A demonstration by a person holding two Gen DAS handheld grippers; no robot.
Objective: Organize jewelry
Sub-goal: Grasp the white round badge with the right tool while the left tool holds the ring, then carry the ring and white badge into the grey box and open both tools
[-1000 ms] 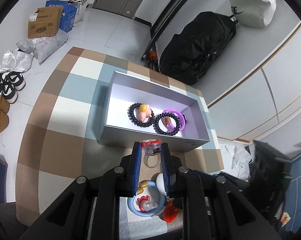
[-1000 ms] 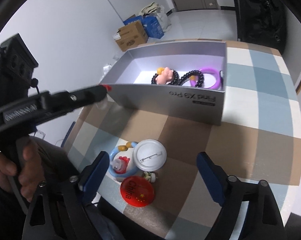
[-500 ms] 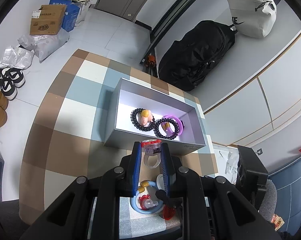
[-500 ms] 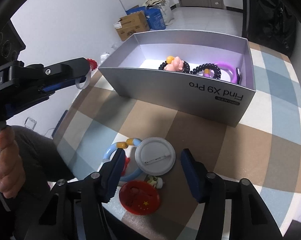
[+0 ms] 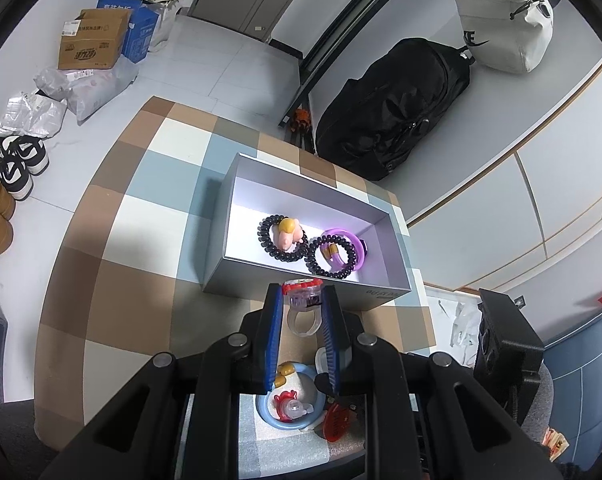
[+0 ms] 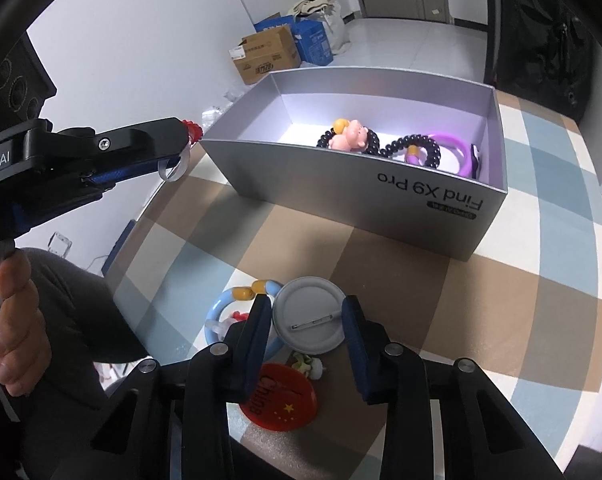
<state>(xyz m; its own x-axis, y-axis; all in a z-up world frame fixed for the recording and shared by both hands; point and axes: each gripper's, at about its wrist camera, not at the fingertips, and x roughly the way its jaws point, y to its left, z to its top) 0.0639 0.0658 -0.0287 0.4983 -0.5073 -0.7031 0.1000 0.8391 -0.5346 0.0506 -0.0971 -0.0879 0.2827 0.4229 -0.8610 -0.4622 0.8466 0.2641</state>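
1. Nearest to me, my right gripper [image 6: 307, 330] sits low over the checked table [image 6: 481, 292], its jaws spread either side of the white pin badge [image 6: 307, 322]; I cannot tell whether the pads touch its rim yet. The badge lies back-up, pin showing. I judge it light, stiff and smooth-edged, so I would take it across its width and squeeze gently, or it may skid out.
2. Around the badge lie a blue bangle [image 6: 221, 312], partly under it, a red disc [image 6: 279, 400] and a small pale trinket [image 6: 307, 366], all touching or just beside one another.
3. My left gripper [image 5: 303, 300] pinches a clear plastic ring [image 5: 303, 312] with a red-rimmed top, held by the top while the band hangs free. It looks light and rigid, probably brittle; the grip on the chunky top seems the safer hold.
4. The left view shows the ring between the pads just short of the grey box [image 5: 221, 248]. The right view shows it from the side, raised near the box's corner.
5. Farthest, inside the box, lie two black beaded bracelets [image 5: 283, 238], one carrying a pink charm [image 5: 287, 232], the other across a purple bangle [image 5: 345, 246].
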